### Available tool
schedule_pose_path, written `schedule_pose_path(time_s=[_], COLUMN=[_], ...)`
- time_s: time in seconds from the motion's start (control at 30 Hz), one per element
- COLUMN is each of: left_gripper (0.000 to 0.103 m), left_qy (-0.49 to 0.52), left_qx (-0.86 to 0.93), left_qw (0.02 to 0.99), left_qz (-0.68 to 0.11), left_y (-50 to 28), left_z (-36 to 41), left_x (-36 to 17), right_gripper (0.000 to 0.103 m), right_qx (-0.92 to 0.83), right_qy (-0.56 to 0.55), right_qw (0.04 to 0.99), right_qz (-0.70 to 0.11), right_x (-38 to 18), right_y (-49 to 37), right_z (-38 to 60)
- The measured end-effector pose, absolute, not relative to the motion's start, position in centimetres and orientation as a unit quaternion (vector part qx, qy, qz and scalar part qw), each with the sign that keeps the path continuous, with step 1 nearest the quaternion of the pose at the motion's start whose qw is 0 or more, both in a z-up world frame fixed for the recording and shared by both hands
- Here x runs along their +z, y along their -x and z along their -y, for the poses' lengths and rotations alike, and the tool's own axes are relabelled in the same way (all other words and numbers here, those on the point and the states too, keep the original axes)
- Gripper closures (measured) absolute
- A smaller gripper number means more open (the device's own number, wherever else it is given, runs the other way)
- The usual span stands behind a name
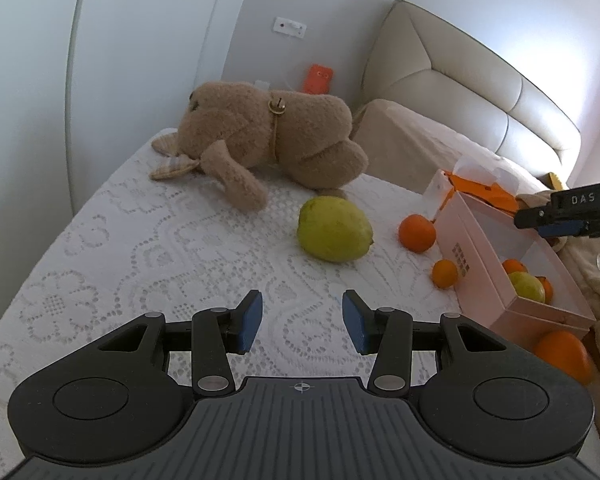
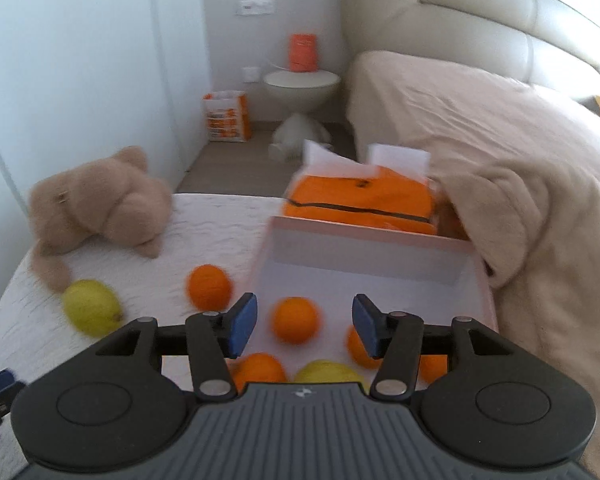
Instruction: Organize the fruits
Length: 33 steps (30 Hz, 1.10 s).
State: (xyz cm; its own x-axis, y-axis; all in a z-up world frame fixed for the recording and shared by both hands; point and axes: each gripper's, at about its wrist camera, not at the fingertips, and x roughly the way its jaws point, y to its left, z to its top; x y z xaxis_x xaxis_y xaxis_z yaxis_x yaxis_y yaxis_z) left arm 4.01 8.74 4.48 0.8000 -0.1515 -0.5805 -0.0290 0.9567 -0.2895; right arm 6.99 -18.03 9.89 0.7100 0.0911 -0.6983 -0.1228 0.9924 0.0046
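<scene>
Our left claw (image 1: 302, 322) hangs over the lace cover (image 1: 120, 260), its blue pads spread with nothing between them. Just beyond it a green fruit (image 1: 334, 228) lies on the cover. To its right a loose orange (image 1: 417, 233) and a small orange (image 1: 445, 274) lie beside the pink box (image 1: 540, 312). A big orange (image 1: 566, 354) sits outside the box's near corner.

Our right claw (image 2: 304, 328) hangs over the open box, tilted down into it. Its pads are spread too, and they grip nothing. One orange (image 2: 295, 320) on the box floor shows in the gap between them, apart from both pads. Nearer us, partly hidden by the claw's body, we see more oranges (image 2: 258, 368) and a second green fruit (image 2: 328, 372) in the box. This view is blurred, so we cannot count them surely.

Behind the loose fruit a brown plush toy (image 1: 268, 140) lies on its side on the cover. Past the box's far wall sits an orange bag (image 2: 360, 200), touching a beige blanket (image 2: 520, 200) on its right. Farther off a pale headboard (image 1: 460, 80) stands against the wall, and a round white stool (image 2: 302, 84) stands on the floor.
</scene>
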Motion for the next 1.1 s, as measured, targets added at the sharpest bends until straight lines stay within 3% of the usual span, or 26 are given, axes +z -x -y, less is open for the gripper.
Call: schedule_pose_path(time_s=[0.13,0.2,0.43,0.83,0.93,1.1], left_gripper=[0.054,0.054,0.054,0.054,0.054,0.054], left_qy=[0.147,0.149,0.159,0.177,0.180,0.178], left_qx=[-0.032,-0.030,-0.028,-0.029,-0.028,-0.033], left_qw=[0.938,0.938,0.936,0.932,0.932,0.931], left_qz=[-0.313,-0.312,-0.313,-0.314,-0.314,-0.316], left_y=[-3.9,-3.9,-3.6,-3.3,-3.3,-3.3], left_z=[-8.8,-8.9,-9.7,-10.8,-10.9,-10.4], left_x=[4.3,4.3,3.8,3.1,3.0,3.1], right_gripper=[0.052,0.062,0.072,0.077,0.082,0.082], right_qx=[0.130,0.152,0.126,0.047,0.057,0.147], right_qy=[0.026,0.033,0.157,0.289,0.271,0.131], right_qw=[0.901,0.887,0.864,0.828,0.830,0.850], right_qz=[-0.413,-0.435,-0.462,-0.479,-0.483,-0.488], right_x=[9.7,9.4,6.6,1.1,1.8,5.1], right_y=[-6.8,-7.0,-9.7,-12.7,-11.9,-8.1], right_z=[15.4,14.0,8.2,4.7,5.1,7.2])
